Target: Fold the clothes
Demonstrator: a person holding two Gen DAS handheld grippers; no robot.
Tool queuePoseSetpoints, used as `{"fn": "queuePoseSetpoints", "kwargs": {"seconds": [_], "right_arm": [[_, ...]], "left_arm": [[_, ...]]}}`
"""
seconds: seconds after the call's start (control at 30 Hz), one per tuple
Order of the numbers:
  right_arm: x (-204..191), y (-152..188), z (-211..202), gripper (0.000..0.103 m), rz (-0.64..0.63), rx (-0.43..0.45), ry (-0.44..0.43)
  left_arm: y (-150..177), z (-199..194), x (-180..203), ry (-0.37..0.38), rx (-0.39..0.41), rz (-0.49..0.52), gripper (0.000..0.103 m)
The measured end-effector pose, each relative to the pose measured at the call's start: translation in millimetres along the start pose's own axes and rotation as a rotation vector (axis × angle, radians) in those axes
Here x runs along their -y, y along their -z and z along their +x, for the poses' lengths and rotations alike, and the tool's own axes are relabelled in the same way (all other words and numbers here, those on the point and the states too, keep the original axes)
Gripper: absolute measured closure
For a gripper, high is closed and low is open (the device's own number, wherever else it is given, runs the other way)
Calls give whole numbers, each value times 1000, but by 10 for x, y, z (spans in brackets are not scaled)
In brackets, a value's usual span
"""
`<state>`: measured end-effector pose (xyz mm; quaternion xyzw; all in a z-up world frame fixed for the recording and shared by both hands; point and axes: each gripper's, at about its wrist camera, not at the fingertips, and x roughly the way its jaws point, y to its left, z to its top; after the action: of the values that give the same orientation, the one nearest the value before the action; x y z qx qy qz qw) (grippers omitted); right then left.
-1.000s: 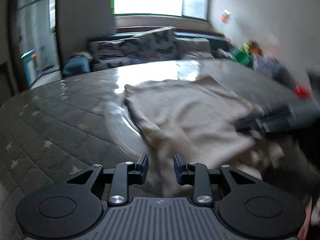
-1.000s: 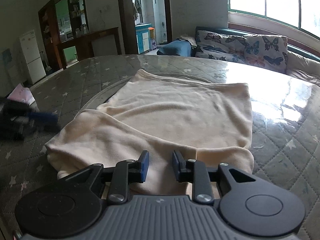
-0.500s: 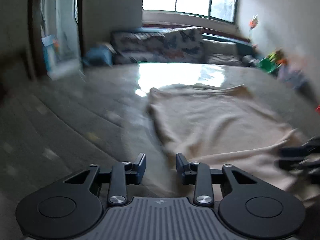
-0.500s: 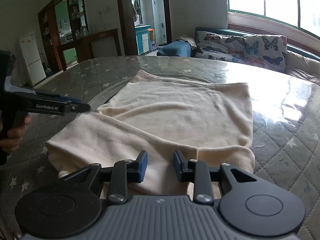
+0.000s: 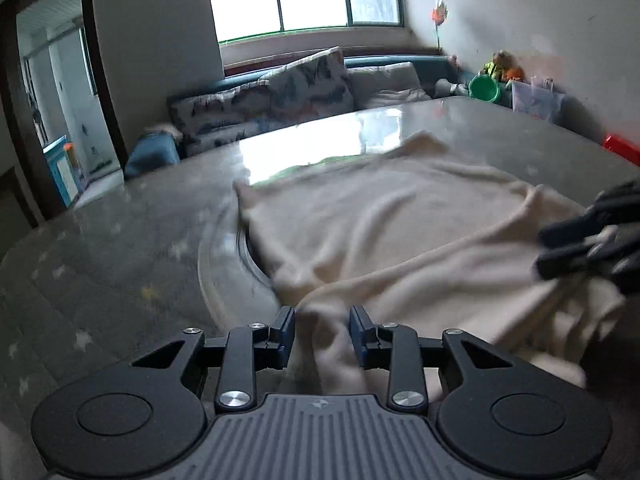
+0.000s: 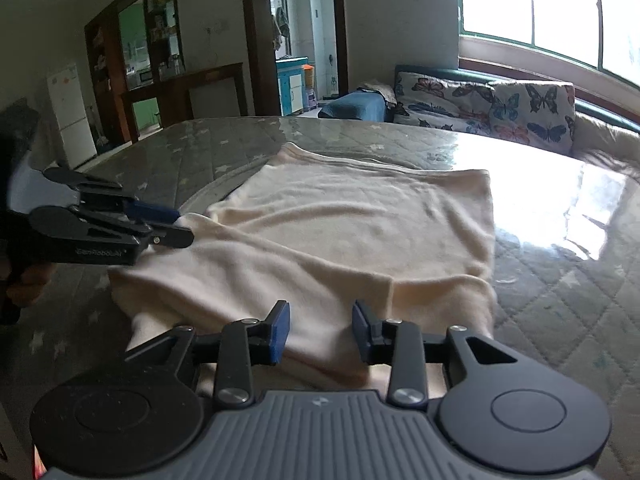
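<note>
A cream garment lies partly folded on the quilted table, its near part doubled over; it also shows in the left wrist view. My left gripper is open with a fold of the cloth between its jaws; in the right wrist view it reaches the cloth's left edge. My right gripper is open just above the near folded edge. It shows at the right edge of the left wrist view, over the cloth's right side.
The grey quilted table has a shiny cover and a round glass turntable rim under the cloth. A butterfly-print sofa stands behind. A green bucket and a red object sit at the far right.
My left gripper has swung back and come in low onto the cloth's left edge, with cloth now between its jaws. My right gripper has opened a little wider and stayed in place.
</note>
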<state>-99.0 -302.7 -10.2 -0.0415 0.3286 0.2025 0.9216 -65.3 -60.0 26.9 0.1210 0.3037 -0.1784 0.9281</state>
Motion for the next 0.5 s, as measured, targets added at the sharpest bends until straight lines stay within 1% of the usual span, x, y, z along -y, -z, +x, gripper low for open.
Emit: {"fn": "queuePoseSetpoints", "kwargs": {"seconds": [0.07,0.13,0.17,0.2,0.23,0.3,0.33,0.43,0.5], "right_arm": [[7,25,-82,68,-1,10,8],[15,61,-171,68,0,22,11],[17,82,-184,68,-1,20,14],[20,115,-171,68,-2,10,17],[25,153,-153,68,-3,-3,21],[41,180,-169,68,7,-3,21],[46,174,-201,68,9,0,24],[42,151,-328,68,-8,23,36],[39,147,-355,68,-19,26,36]], "left_arm": [[-20,-118,33,-13,29,8,66],[-36,-247,123,-5,70,38,66],[-35,-281,163,8,78,54,66],[-31,-307,202,23,83,70,65],[-13,-288,243,23,71,94,65],[32,-228,325,18,39,148,65],[58,-245,353,23,37,174,65],[133,-348,423,44,54,249,64],[172,-425,494,64,82,313,58]]}}
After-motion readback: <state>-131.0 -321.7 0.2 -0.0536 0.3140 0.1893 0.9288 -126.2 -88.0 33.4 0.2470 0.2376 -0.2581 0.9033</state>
